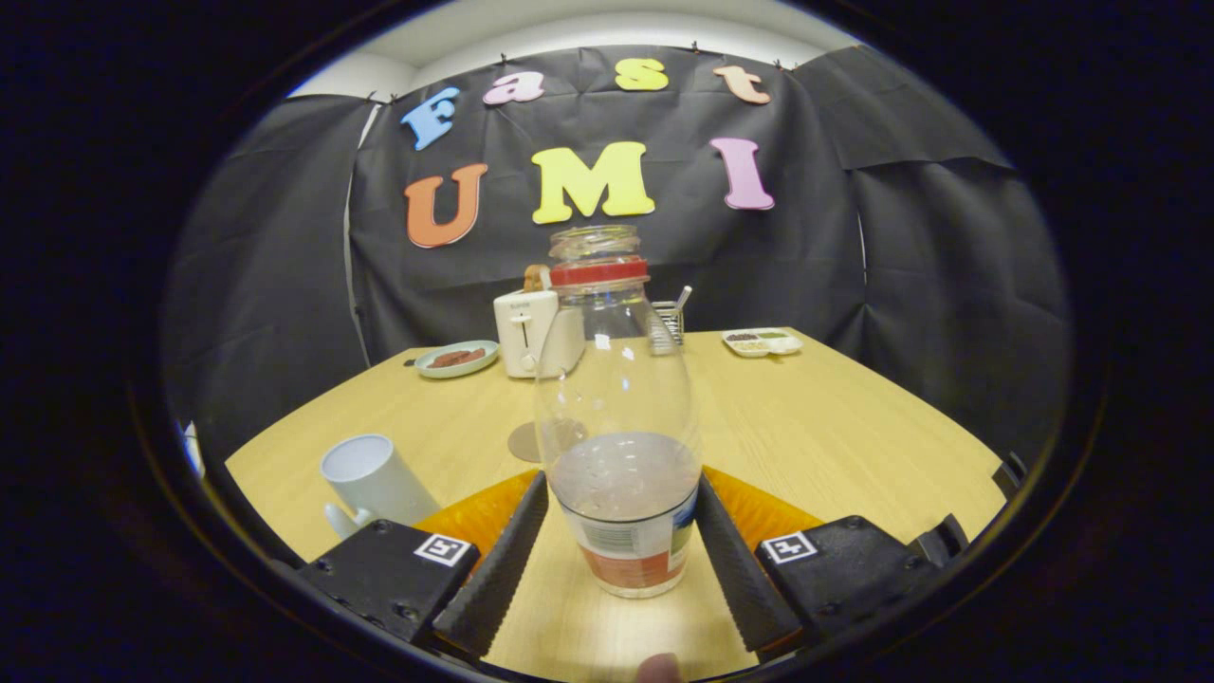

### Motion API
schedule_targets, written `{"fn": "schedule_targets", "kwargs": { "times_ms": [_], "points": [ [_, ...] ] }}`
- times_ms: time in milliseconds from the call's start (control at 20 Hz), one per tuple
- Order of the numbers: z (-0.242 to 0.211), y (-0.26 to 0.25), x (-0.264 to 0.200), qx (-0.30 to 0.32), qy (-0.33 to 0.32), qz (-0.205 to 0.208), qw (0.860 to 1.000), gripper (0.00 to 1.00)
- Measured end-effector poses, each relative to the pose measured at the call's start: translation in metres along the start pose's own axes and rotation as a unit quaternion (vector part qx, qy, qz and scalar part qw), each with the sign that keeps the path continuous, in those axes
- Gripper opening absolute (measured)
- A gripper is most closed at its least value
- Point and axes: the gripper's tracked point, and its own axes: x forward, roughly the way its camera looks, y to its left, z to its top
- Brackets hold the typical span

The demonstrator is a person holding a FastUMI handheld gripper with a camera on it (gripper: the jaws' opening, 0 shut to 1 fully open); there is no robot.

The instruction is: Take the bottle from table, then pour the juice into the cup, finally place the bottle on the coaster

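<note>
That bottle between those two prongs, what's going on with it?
A person's hand-held gripper has its two fingers on either side of the bottle, which stands upright and is partly filled with juice. The fingers appear to press its sides, so it looks gripped. The cup sits to the left on the table, and the coaster lies just behind the bottle. Nothing looks poured yet.
</note>
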Motion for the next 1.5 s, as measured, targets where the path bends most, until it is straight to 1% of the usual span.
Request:
{"fn": "schedule_targets", "kwargs": {
  "times_ms": [150, 450, 550, 600, 700, 850, 950, 1050, 1100, 1250, 1400, 1500],
  "points": [
    [0.001, 0.0, 0.001, 0.002, 0.006, -0.003, 1.0, 0.83],
    [0.018, 0.012, -0.002, -0.035, 0.002, -0.003, 0.999, 0.79],
    [0.026, 0.017, -0.002, -0.065, -0.001, -0.006, 0.998, 0.78],
    [0.03, 0.018, -0.001, -0.086, -0.003, -0.016, 0.996, 0.78],
    [0.038, 0.019, 0.0, -0.14, -0.008, -0.037, 0.989, 0.78],
    [0.045, 0.029, 0.002, -0.213, -0.016, -0.055, 0.975, 0.78],
    [0.047, 0.036, 0.005, -0.258, -0.019, -0.062, 0.964, 0.78],
    [0.05, 0.041, 0.007, -0.309, -0.023, -0.071, 0.948, 0.78],
    [0.052, 0.043, 0.007, -0.338, -0.027, -0.078, 0.938, 0.78],
    [0.055, 0.046, 0.011, -0.423, -0.04, -0.099, 0.9, 0.78],
    [0.054, 0.053, 0.015, -0.482, -0.046, -0.111, 0.868, 0.78],
    [0.053, 0.055, 0.016, -0.522, -0.052, -0.119, 0.843, 0.78]
  ]
}}
